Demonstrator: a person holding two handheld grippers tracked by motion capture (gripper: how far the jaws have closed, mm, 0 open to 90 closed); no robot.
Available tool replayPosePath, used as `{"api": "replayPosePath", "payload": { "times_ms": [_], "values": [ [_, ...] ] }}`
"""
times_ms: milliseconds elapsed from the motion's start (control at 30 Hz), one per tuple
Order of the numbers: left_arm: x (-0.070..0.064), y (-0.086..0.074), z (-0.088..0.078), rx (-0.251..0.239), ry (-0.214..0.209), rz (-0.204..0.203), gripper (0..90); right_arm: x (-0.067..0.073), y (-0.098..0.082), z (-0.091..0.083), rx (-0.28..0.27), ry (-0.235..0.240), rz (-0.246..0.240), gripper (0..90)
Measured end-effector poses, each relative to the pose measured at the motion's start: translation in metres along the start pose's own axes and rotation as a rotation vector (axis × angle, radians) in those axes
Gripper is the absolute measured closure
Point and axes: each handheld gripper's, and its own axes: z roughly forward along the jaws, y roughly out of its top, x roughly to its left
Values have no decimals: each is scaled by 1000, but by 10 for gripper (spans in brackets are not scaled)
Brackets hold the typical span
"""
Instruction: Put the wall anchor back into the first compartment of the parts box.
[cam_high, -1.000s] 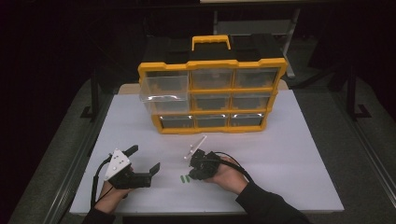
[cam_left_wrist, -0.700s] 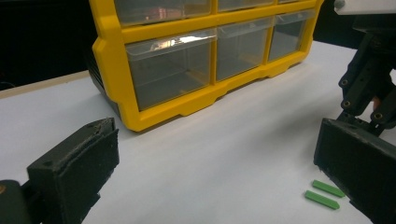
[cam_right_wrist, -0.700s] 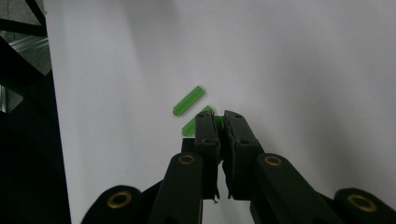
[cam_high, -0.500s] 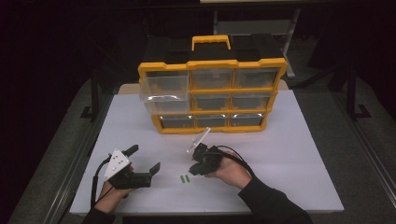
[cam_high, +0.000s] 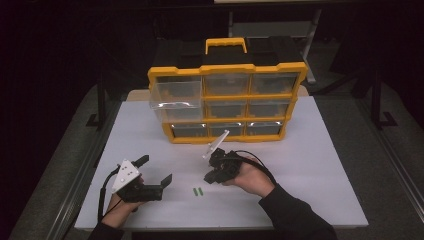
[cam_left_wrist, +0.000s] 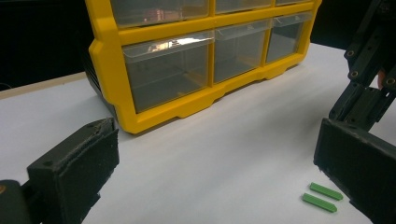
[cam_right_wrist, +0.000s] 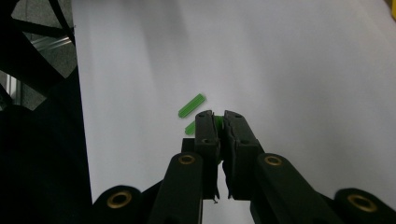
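**A:** Where do your two tools stand right now?

**B:** Your right gripper (cam_high: 208, 178) hangs just above the white table (cam_high: 320, 150), in front of the yellow drawer cabinet (cam_high: 227, 102). Its jaws are pressed together on a small green piece (cam_right_wrist: 217, 120); in the right gripper view you see a sliver of green pinched at the tips.

**A:** And the other green pieces?

**B:** Two green sticks (cam_high: 198, 191) lie side by side on the table, between your hands and just below the right gripper's tips. In the left gripper view the pair of them (cam_left_wrist: 322, 197) sits just beside your right-hand jaw, flat on the table and touching neither jaw.

**A:** Your left tool?

**B:** Your left gripper (cam_high: 152, 173) rests low near the table's front left, its jaws spread wide with nothing between them, aimed toward the cabinet's bottom row of clear drawers (cam_left_wrist: 168, 74). One top-left drawer (cam_high: 172, 95) stands pulled out.
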Motion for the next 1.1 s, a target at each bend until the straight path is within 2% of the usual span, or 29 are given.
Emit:
{"api": "replayPosePath", "payload": {
  "times_ms": [33, 633, 767, 833, 933, 1100],
  "values": [
    [0, 0, 0, 1, -1, 1, 0, 0, 0, -1, -3, 10, 3, 843],
    [-1, 0, 0, 6, -4, -2, 0, -4, 9, -21, -42, 5, -34, 844],
    [0, 0, 0, 2, -4, 0, 0, -4, 12, -25, -46, 6, -25, 843],
    [0, 0, 0, 1, -3, -3, 0, -5, 13, -27, -55, 2, -38, 844],
    [0, 0, 0, 0, -3, -3, 0, -5, 15, -32, -56, 1, -25, 844],
    [0, 0, 0, 0, -4, -4, 0, -8, 18, -38, -82, -4, -33, 844]
  ]
}}
